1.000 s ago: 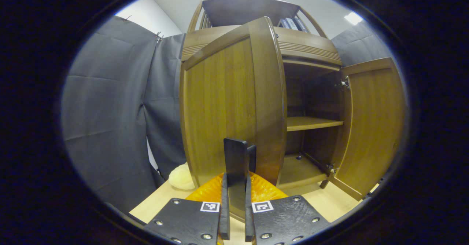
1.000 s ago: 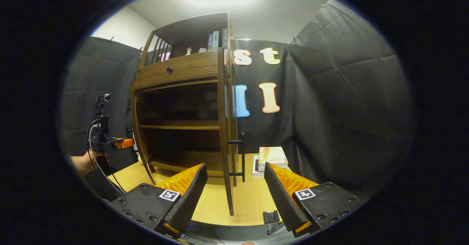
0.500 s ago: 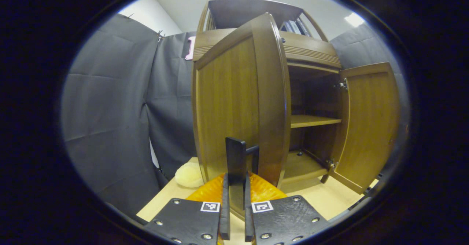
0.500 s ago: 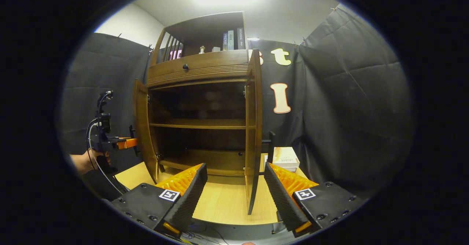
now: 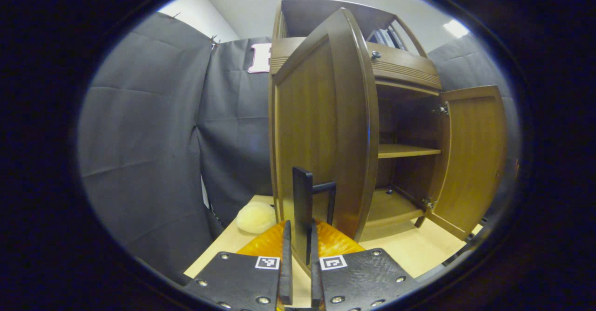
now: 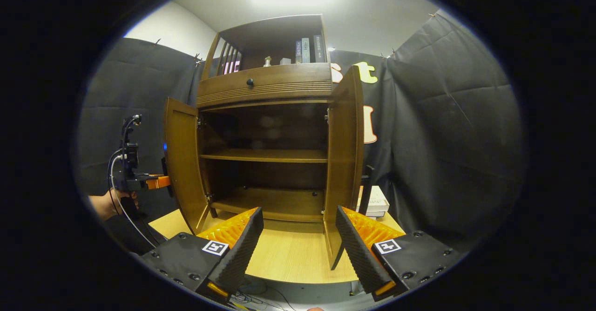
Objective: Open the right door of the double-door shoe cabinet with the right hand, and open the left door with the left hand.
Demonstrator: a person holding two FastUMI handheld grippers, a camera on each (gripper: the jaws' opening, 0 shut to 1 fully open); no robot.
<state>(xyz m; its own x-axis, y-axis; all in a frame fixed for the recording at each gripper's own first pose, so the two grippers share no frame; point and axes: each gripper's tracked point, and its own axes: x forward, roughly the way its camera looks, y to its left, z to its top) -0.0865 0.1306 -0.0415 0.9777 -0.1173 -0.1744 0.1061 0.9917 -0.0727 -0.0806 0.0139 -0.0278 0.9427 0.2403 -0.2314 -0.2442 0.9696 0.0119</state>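
Observation:
The wooden shoe cabinet (image 6: 265, 80) stands with both doors swung out. In the left gripper view, my left gripper (image 5: 299, 226) is shut on the black vertical handle (image 5: 302, 194) of the left door (image 5: 321, 129). The right door (image 5: 470, 157) hangs wide open beyond it. In the right gripper view, my right gripper (image 6: 299, 213) is open with nothing between its fingers, in front of the cabinet's lower shelf (image 6: 274, 204). The right door (image 6: 344, 157) and its handle (image 6: 368, 185) are just ahead to the right. The left door (image 6: 181, 162) is held by the other gripper (image 6: 156, 181) and a hand (image 6: 104, 206).
The cabinet stands on a light wooden table (image 6: 288, 260). A stack of books (image 6: 377, 204) lies right of the cabinet, behind the right door. A pale fluffy object (image 5: 256, 217) sits left of the cabinet. Books (image 6: 307, 50) fill the top shelf above a drawer knob (image 6: 250, 82).
The left door has swung further outward with my left gripper on its handle. The right gripper view now faces the cabinet more squarely, showing the right door's inner face; that gripper stays open.

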